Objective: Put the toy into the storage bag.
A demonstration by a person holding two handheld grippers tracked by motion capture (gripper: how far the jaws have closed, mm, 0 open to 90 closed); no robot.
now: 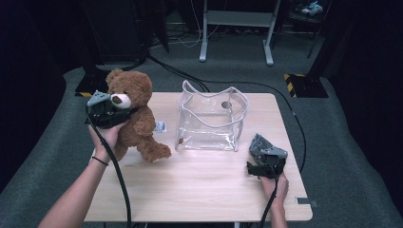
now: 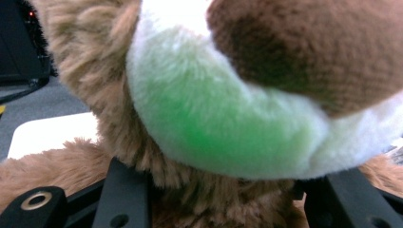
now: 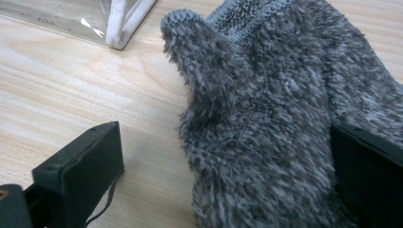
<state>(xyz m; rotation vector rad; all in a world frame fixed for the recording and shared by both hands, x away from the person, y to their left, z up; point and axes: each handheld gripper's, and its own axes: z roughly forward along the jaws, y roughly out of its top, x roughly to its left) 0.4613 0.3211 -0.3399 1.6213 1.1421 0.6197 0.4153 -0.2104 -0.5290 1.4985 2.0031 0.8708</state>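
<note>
Pale wood table [image 1: 209, 190], grey carpet [image 1: 351, 156], dim, perhaps cabled room

From my station I read the brown teddy bear [image 1: 135, 118] as shaggy plush, its pale muzzle [image 2: 223, 128] a shorter, softer pile and its dark brown nose [image 2: 309, 47] a smooth, tight-napped cloth. The square see-through bag [image 1: 211, 121] looks like glossy clear plastic with matt white piping, and the grey mitten [image 3: 275, 123] is fuzzy, loopy cloth with a knitted edge. I see the light wood-grain table [image 1: 199, 185] as smooth and matt, and the gripper jaws as matt black plastic.
</note>
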